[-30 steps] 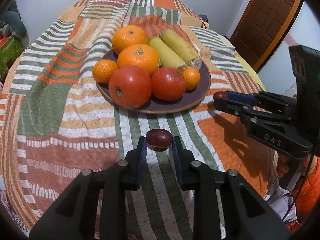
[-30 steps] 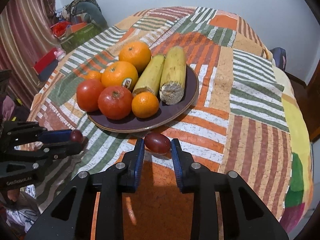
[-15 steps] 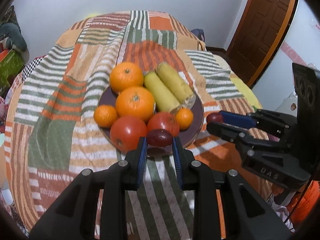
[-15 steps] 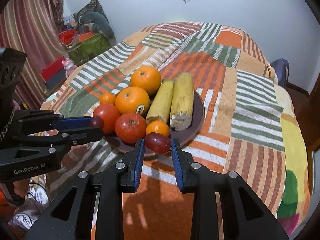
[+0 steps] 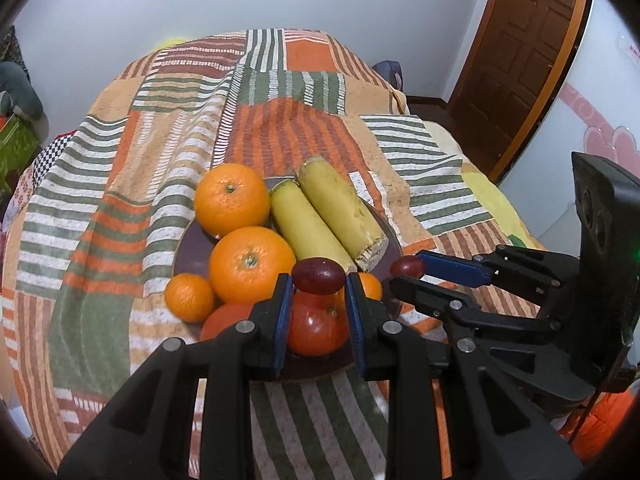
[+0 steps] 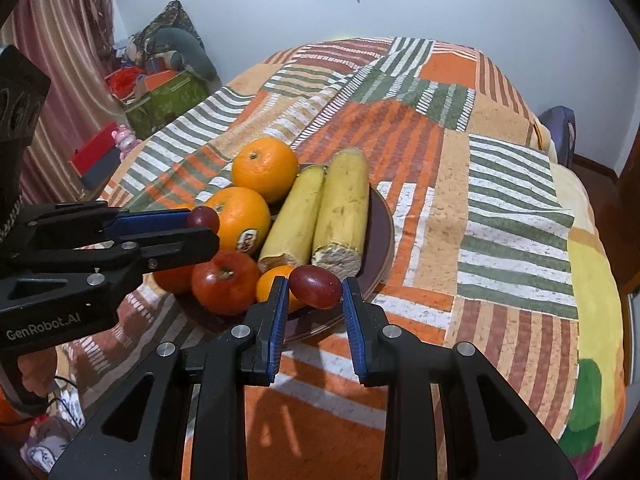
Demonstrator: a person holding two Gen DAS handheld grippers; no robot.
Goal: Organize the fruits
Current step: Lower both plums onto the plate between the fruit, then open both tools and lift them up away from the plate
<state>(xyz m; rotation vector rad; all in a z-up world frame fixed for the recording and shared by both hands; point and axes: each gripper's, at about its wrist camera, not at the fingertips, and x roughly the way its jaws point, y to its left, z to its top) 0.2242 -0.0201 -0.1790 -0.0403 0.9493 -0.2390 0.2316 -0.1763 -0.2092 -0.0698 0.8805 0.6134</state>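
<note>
We hold one dark red grape in each tool: the left gripper is clamped on its grape, the right gripper pinches the other grape; both hang above the near rim of the purple plate, which sits on the striped bedspread. Grapes are light, smooth and soft-skinned, so we judge a gentle pinch across the middle best; harder pressure could burst them. The plate is crowded with oranges, tomatoes and two corn cobs; free room remains only at its near right edge; a round grape may roll off onto the cloth.
</note>
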